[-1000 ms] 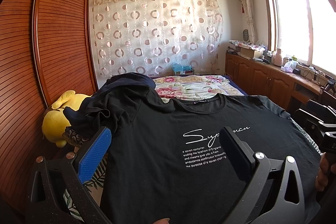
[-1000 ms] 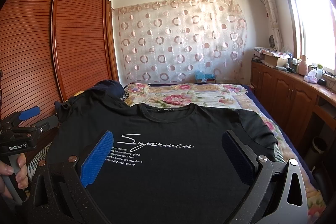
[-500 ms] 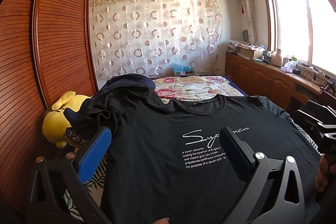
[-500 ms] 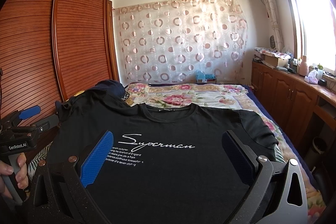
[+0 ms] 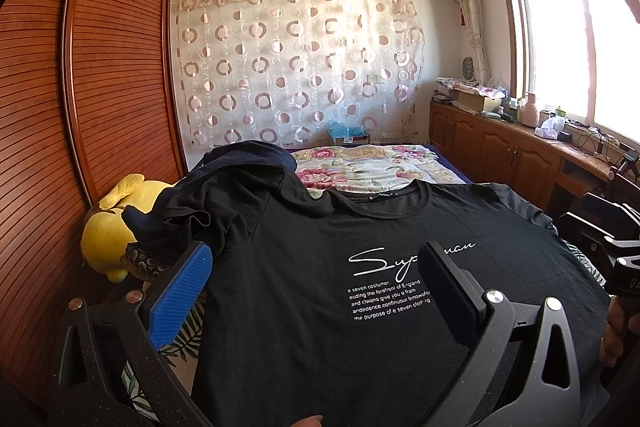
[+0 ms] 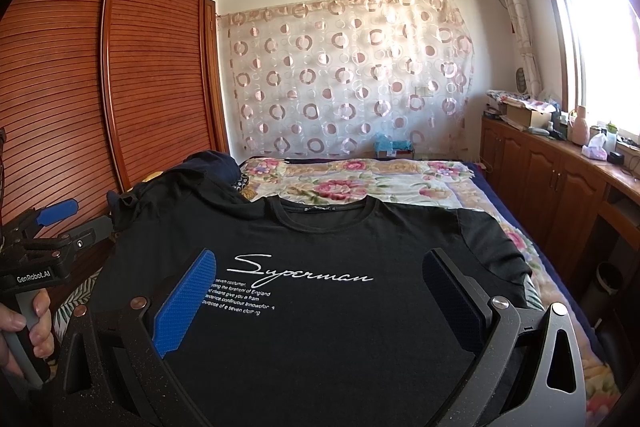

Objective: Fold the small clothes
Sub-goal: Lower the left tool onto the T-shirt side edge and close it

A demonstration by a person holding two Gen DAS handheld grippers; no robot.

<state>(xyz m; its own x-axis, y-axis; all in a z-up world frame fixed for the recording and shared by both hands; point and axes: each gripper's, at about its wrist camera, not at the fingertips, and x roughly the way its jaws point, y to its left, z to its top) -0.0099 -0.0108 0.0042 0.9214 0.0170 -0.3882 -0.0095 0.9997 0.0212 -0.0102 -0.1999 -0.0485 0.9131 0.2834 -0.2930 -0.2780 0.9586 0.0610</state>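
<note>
So the black T-shirt [image 6: 328,327] lies front-up on the bed [image 6: 496,219], collar toward the far curtain [image 6: 348,83] and white script across the chest. It is flat through the body, but the sleeve on the wardrobe [image 5: 80,87] side of the shirt is bunched up against a heap of dark clothes [image 5: 244,163], with a yellow plush toy [image 5: 108,227] just beyond that. The other sleeve lies smooth toward the window side.

You hold both tools low over the hem end of the shirt. The left tongs [image 5: 316,287] are spread wide and grip nothing; the right tongs [image 6: 320,291] are equally wide and empty.

No fold looks started, so this reads as the line-up before the first one. Your next move likely calls for freeing that crumpled sleeve, then pinching shoulder and hem on one side together so the cloth carries over evenly.
</note>
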